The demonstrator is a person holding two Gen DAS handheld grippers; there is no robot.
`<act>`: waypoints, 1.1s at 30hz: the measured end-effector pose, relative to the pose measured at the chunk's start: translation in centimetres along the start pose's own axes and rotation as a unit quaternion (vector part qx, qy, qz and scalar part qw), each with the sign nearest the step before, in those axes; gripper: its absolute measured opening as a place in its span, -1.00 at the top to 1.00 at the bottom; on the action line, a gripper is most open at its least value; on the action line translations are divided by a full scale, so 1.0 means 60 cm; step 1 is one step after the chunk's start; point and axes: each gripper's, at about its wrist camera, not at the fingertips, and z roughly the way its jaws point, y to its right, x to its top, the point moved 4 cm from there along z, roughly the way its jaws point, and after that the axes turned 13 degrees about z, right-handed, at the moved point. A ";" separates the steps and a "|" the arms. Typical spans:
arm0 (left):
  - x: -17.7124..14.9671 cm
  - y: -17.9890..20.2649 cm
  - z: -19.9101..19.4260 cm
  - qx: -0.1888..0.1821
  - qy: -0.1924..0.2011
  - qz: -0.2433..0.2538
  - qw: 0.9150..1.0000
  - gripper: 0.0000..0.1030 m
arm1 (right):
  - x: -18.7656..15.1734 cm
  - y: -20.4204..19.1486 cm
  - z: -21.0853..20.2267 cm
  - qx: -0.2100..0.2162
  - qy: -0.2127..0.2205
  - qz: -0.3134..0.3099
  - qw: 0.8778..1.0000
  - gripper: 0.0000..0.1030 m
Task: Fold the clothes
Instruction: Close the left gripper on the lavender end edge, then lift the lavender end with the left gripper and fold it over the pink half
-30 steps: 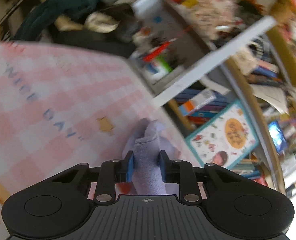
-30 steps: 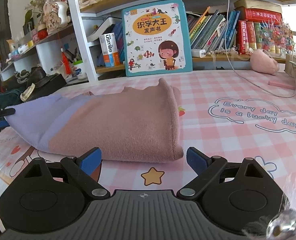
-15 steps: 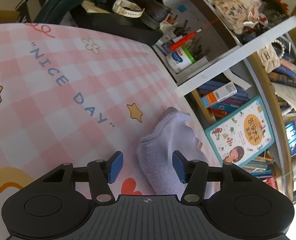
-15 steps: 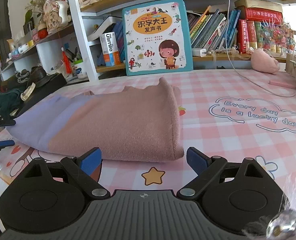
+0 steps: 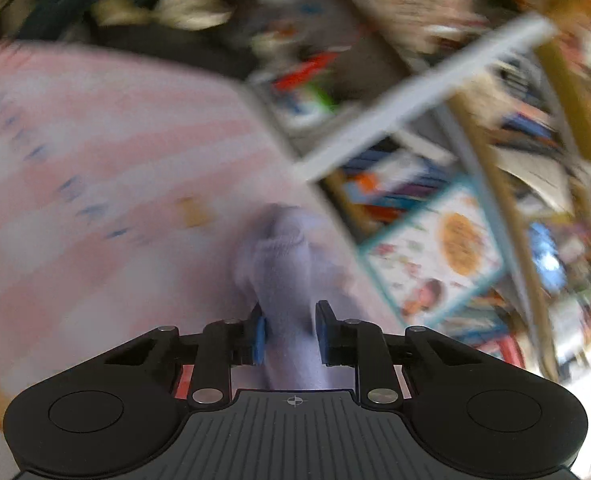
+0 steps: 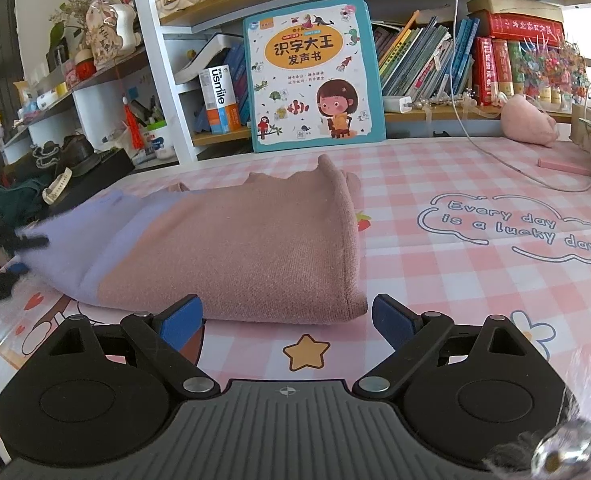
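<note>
- We read "usmile" on a box (image 6: 218, 101) on the shelf (image 6: 223, 136), and "Every day is a lucky day" on the mat (image 6: 475, 264).
- The book (image 6: 311, 76) bears Chinese characters.
- Our left gripper (image 5: 289, 334) has its jaws clamped on the lilac end of the garment (image 6: 231, 248).
- Our right gripper (image 6: 287, 322) has its jaws apart, just before the garment's pink hem.
- The garment lies folded on the mat.

The folded garment (image 6: 231, 256) is dusty pink with a lavender end. The bench (image 6: 475, 280) cover is pink-and-white check, printed with dark blue lettering, a yellow star (image 6: 306, 352) and a strawberry. The book (image 6: 311, 74) has a teal border and an orange title patch. Each tool (image 6: 287, 318) (image 5: 291, 334) is black with blue pads.
</note>
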 end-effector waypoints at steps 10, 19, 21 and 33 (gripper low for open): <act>-0.009 -0.022 0.013 0.037 -0.039 -0.037 0.998 0.25 | 0.002 0.008 -0.004 0.017 0.003 0.018 1.000 -0.78; -0.017 -0.045 0.031 0.041 -0.045 -0.068 0.996 0.25 | 0.002 0.007 -0.003 0.016 0.003 0.017 1.000 -0.78; -0.016 -0.044 0.038 0.040 -0.040 -0.069 0.996 0.25 | 0.002 0.008 -0.003 0.016 0.003 0.018 1.000 -0.78; 0.009 -0.068 0.034 0.008 -0.013 -0.062 0.998 0.74 | 0.002 0.010 -0.006 0.015 0.010 0.019 1.000 -0.78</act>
